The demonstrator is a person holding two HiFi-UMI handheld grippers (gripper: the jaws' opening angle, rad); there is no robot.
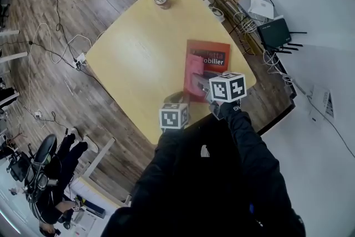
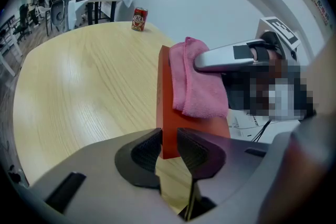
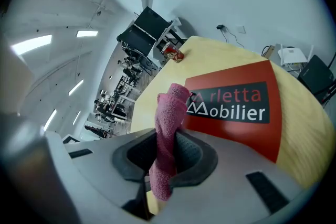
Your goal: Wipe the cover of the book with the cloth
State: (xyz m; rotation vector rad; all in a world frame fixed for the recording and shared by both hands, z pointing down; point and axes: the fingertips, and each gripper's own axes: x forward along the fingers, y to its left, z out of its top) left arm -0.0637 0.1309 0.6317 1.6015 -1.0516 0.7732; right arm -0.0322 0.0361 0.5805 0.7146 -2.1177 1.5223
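Observation:
A red book (image 1: 206, 66) lies flat on the wooden table (image 1: 138, 53), near its front right corner. A pink cloth (image 1: 194, 66) rests on the cover. My right gripper (image 3: 167, 155) is shut on the pink cloth (image 3: 169, 134), which sticks out past the jaws over the red book (image 3: 247, 113). My left gripper (image 2: 168, 147) is shut on the near corner of the book (image 2: 176, 128); its jaws pinch the edge. In the left gripper view the cloth (image 2: 197, 84) lies draped on the cover with the right gripper's grey finger (image 2: 231, 55) on top of it.
A small red can (image 1: 162, 0) stands near the table's far corner. Cables and a black router (image 1: 274, 33) lie on the floor to the right. Office chairs and people are at the lower left. Bare tabletop stretches left of the book.

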